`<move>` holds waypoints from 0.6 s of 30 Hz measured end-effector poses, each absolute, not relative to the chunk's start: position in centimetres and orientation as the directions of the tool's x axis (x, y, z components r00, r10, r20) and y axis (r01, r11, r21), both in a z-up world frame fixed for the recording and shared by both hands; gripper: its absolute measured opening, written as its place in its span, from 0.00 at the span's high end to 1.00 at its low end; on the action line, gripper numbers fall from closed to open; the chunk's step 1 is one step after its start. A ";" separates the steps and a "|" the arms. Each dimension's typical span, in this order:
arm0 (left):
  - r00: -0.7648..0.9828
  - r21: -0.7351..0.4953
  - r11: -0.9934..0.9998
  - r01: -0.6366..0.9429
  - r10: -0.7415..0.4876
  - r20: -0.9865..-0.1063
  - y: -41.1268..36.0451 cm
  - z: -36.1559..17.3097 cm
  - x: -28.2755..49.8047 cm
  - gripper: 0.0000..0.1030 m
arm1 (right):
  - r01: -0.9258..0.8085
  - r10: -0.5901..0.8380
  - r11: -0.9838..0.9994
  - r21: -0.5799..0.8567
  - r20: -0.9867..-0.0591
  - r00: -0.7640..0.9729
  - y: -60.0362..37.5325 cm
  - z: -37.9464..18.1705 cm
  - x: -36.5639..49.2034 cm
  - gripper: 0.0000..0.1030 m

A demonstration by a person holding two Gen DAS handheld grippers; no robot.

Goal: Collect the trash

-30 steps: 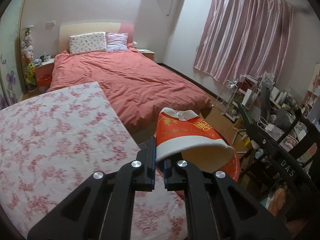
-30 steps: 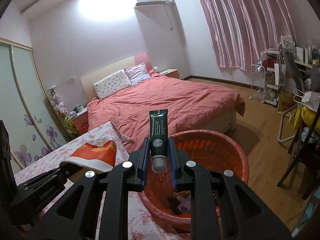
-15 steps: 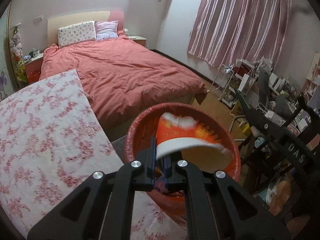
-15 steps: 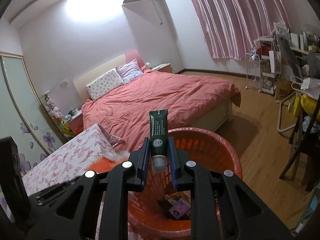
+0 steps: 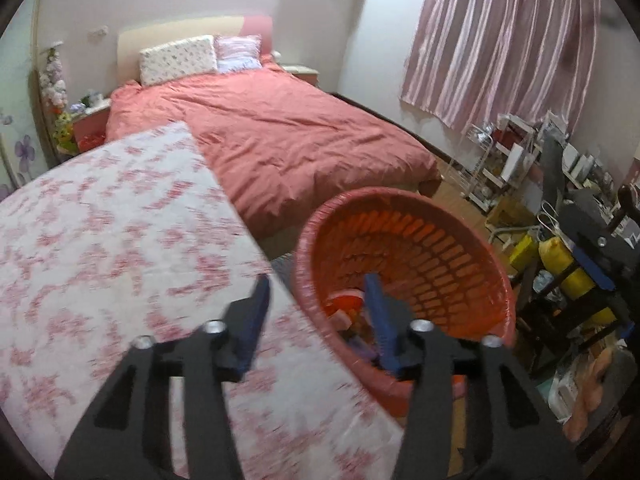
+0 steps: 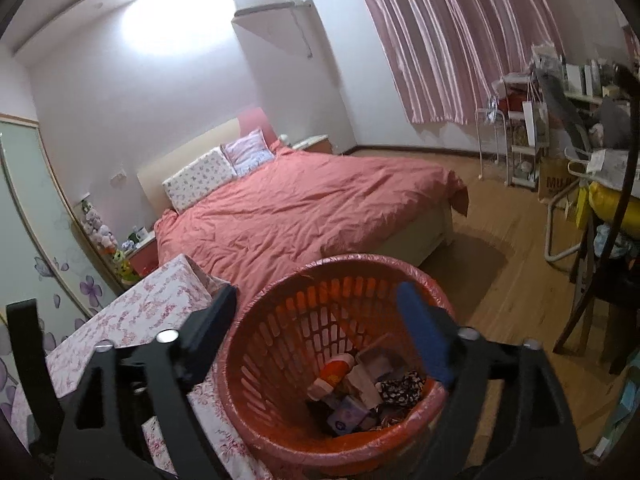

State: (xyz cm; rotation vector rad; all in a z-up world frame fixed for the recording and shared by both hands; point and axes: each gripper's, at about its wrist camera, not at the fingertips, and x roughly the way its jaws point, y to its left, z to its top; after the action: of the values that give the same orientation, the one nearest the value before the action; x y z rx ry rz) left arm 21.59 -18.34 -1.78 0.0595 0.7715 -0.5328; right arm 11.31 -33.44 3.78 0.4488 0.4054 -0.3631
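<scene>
A red-orange plastic basket [image 5: 452, 232] [image 6: 280, 288] stands beside the flowered table, lined with a thin bag. The red paper cup [image 6: 334, 372] [image 5: 346, 304] lies inside it among other trash: a white carton [image 6: 376, 360], a purple packet [image 6: 348, 416] and a dark patterned scrap [image 6: 400, 386]. I cannot pick out the green tube in the pile. My left gripper [image 5: 316, 288] hangs over the basket's near left rim, its jaws opening with nothing between them. My right gripper [image 6: 316, 292] is above the basket's mouth, jaws opening wide and holding nothing.
The table with the pink flowered cloth [image 5: 120, 240] [image 6: 140, 312] lies to the left of the basket. Behind it is a bed with a coral cover [image 5: 280, 140] [image 6: 300, 208]. A dark chair and a cluttered desk [image 6: 600, 184] crowd the right side, with wooden floor [image 6: 500, 232] between.
Both grippers have opened. The red paper cup left the left gripper and the green tube left the right one, and the cup now lies in the basket. The left gripper sank towards the basket.
</scene>
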 end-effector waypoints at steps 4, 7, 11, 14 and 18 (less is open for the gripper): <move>0.671 -0.119 0.898 0.424 -0.400 -0.625 -14.1 -0.1 19.0 0.22 | 0.433 -0.305 0.846 0.310 -0.385 0.871 -31.1 4.7 9.5 0.10; 0.720 -0.104 0.916 0.388 -0.372 -0.586 -11.2 1.0 16.5 0.12 | 0.452 -0.357 0.849 0.275 -0.332 0.873 -29.0 5.4 7.6 0.07; 0.783 -0.065 0.940 0.335 -0.316 -0.535 -8.0 1.9 13.4 0.05 | 0.453 -0.373 0.855 0.251 -0.308 0.875 -27.2 6.1 5.9 0.05; 0.830 -0.029 0.961 0.274 -0.252 -0.498 -5.7 2.3 10.9 0.04 | 0.466 -0.405 0.869 0.164 -0.306 0.862 -25.0 6.8 4.9 0.05; 0.849 -0.038 0.975 0.219 -0.210 -0.485 -3.2 2.4 8.5 0.04 | 0.446 -0.409 0.893 0.061 -0.305 0.860 -22.4 6.6 4.2 0.05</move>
State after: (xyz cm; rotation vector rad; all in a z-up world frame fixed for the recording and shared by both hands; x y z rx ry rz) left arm 8.51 -3.23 2.39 0.0184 0.5084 -0.2255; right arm 4.21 -22.37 6.62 0.1309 0.2904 -0.4502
